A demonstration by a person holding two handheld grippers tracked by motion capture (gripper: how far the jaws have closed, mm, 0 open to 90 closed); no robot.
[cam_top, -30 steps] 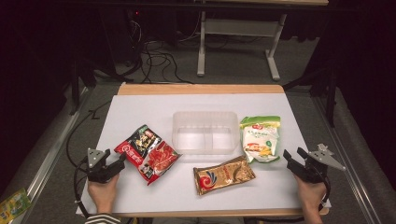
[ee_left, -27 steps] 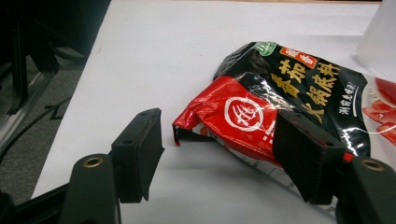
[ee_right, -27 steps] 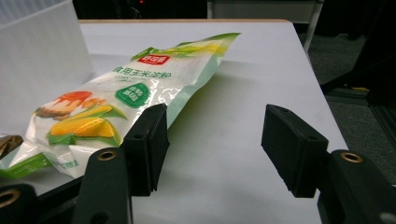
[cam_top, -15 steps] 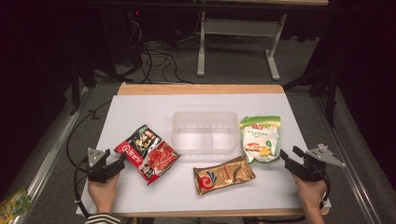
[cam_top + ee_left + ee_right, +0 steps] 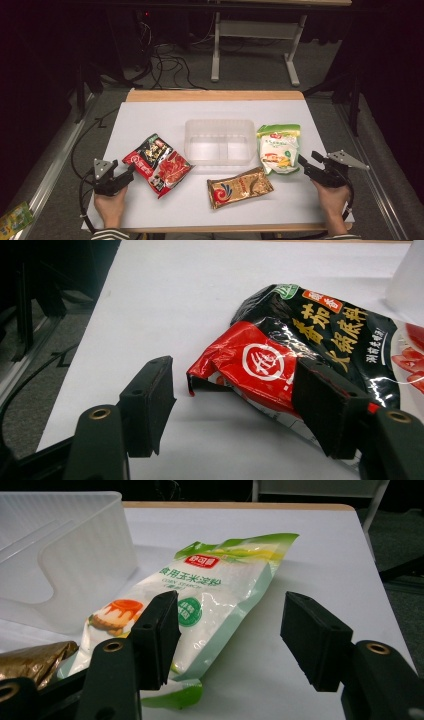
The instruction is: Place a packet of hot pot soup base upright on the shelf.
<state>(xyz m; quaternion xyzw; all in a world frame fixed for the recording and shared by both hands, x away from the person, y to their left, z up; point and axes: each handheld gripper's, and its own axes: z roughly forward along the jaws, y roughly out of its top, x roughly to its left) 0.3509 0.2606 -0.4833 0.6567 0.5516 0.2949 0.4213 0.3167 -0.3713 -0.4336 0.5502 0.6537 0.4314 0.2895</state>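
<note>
On the white tabletop [image 5: 150, 125], the left claw [image 5: 131, 172] lies released with its jaws spread at the near corner of the red and black packet [image 5: 157, 164], one jaw over the packet's edge and the other on the bare surface beside it. The right claw [image 5: 304, 165] is also released, its jaws apart just short of the lower end of the green and white bag [image 5: 278, 148]. That bag lies flat just beside the clear plastic tub [image 5: 219, 141], and a gold pouch [image 5: 239, 186] lies near the front edge between the two claws.
</note>
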